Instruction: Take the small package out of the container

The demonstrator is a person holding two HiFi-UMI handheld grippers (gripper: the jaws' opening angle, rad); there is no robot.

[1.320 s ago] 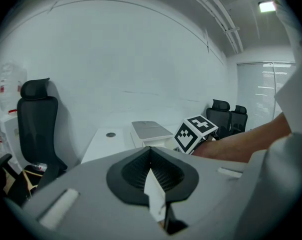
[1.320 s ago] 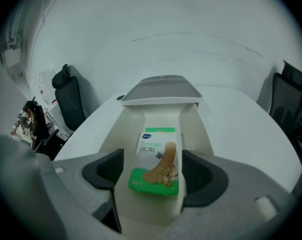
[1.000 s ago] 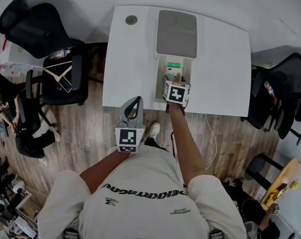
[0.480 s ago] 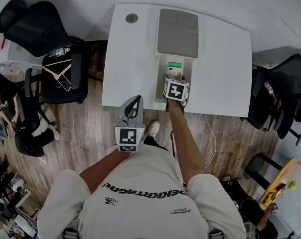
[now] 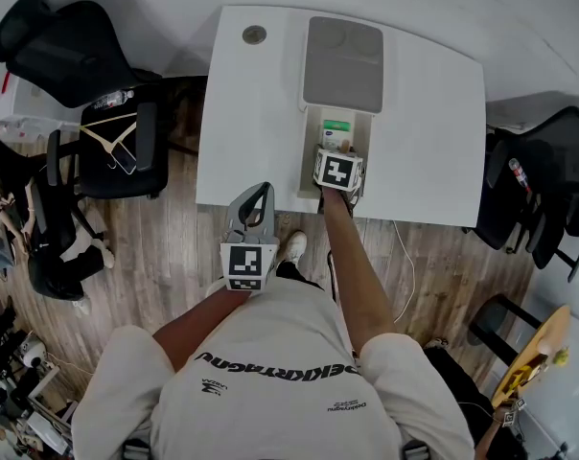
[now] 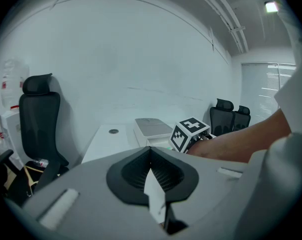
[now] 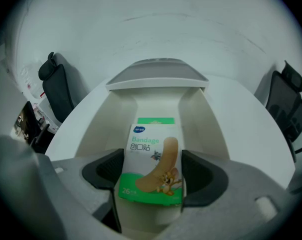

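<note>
A small bandage box (image 7: 152, 166), white and green with a cartoon plaster on it, stands upright between the jaws of my right gripper (image 7: 152, 174), which is shut on it. The box sits over the open white container (image 7: 98, 129). A second green package (image 7: 155, 120) lies in the container behind it. In the head view my right gripper (image 5: 341, 151) reaches into the container (image 5: 310, 151) near the table's front edge. My left gripper (image 5: 261, 195) hangs shut over the floor, left of the container, with nothing in it (image 6: 151, 151).
The container's grey lid (image 5: 342, 63) lies folded back on the white table (image 5: 433, 132). A round cable port (image 5: 254, 34) sits at the table's far left. Black office chairs (image 5: 117, 142) (image 5: 548, 190) stand on both sides of the table.
My right gripper with the bandage box has shifted slightly away from the body. The left gripper has stayed where it was.
</note>
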